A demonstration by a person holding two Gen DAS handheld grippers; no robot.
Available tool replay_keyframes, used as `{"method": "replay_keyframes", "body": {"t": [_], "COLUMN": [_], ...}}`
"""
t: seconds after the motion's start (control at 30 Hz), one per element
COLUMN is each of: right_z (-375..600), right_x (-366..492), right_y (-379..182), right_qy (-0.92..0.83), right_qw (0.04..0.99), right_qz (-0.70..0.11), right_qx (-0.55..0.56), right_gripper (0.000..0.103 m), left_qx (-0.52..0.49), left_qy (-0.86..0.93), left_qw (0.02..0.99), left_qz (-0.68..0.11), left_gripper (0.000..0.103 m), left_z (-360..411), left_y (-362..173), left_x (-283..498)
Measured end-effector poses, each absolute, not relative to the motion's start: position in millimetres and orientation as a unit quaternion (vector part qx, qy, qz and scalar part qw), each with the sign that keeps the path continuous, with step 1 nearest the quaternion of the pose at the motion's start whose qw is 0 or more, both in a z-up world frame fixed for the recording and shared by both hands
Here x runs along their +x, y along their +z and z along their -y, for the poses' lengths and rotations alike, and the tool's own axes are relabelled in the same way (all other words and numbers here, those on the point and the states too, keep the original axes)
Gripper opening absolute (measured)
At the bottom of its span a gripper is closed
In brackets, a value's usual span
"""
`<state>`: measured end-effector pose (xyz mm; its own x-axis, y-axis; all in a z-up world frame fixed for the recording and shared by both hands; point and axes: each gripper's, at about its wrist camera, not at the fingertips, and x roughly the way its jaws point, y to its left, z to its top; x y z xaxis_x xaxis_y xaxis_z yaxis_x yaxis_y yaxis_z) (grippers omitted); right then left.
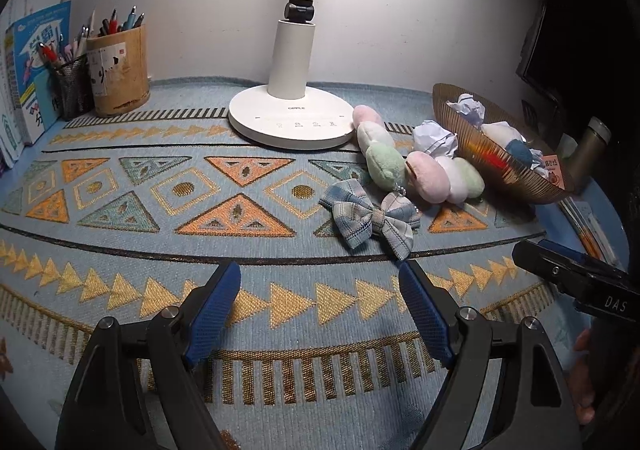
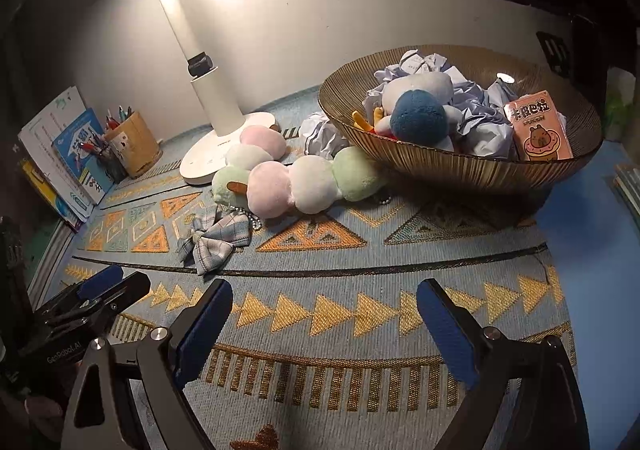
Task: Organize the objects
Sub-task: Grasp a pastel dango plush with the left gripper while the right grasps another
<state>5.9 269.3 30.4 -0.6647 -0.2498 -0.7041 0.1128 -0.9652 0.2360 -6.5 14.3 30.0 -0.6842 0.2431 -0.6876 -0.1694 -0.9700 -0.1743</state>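
Note:
A plaid bow [image 1: 370, 219] [image 2: 214, 239] lies on the patterned mat, in front of two pastel plush dango skewers [image 1: 424, 166] [image 2: 296, 178]. A crumpled paper ball [image 1: 435, 139] [image 2: 322, 134] sits beside a ribbed amber glass bowl [image 1: 516, 174] [image 2: 460, 166]. The bowl holds paper balls, a white and blue plush [image 2: 418, 106] and a pink capybara card box [image 2: 538, 126]. My left gripper [image 1: 320, 286] is open and empty, just short of the bow. My right gripper [image 2: 324, 304] is open and empty, above the mat in front of the bowl.
A white desk lamp [image 1: 290, 118] [image 2: 216, 146] stands at the back. A bamboo pen cup [image 1: 118, 70] and a mesh pen holder [image 1: 74, 84] stand at the back left beside upright books [image 1: 36, 62]. A grey-green bottle [image 1: 588, 148] stands behind the bowl.

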Motion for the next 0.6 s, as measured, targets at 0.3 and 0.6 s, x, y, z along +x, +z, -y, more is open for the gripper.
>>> {"method": "replay_keyframes", "body": {"t": [0.3, 0.6], "right_z": [-276, -279], "right_x": [-26, -84], "right_y": [17, 10], "right_qy": [-0.852, -0.778], "right_qw": [0.135, 0.076], "right_qz": [0.211, 0.407], "right_qx": [0.460, 0.473], "right_gripper": [0.093, 0.080], "left_qx": [-0.421, -0.462], "left_qy": [0.867, 0.846], "left_qw": [0.213, 0.213], "left_qz": [0.159, 0.157], "left_gripper": [0.080, 0.064], "left_z": [-12, -50], "left_y": [55, 42], "left_x": [-63, -146]}}
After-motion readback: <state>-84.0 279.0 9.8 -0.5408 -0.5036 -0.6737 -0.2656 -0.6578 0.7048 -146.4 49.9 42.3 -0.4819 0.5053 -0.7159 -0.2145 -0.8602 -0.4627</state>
